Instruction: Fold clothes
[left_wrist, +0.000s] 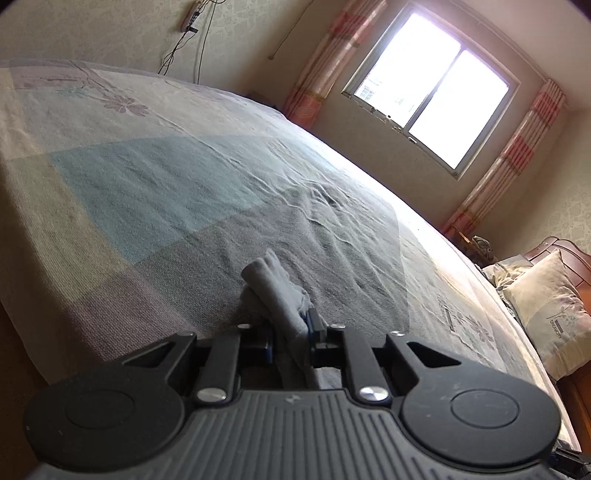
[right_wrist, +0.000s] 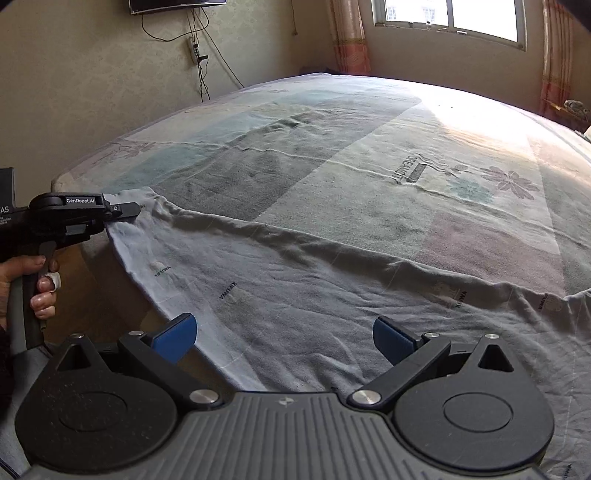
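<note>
Wide bed (right_wrist: 369, 155) with patchwork floral cover, bright window (left_wrist: 432, 88) with pink striped curtains (left_wrist: 506, 162), pale patterned wall (right_wrist: 92, 74), pillow (left_wrist: 550, 310) against wooden headboard (left_wrist: 569, 254), wall power strip (right_wrist: 192, 50) with cables

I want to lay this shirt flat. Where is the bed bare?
Bare: the bedspread beyond the shirt, toward the window wall. Crowded: the near edge, where the left gripper pinches a corner; pillows fill the headboard end.

Both wrist views look low across the bed (left_wrist: 147, 184) toward the window (right_wrist: 450, 18).
</note>
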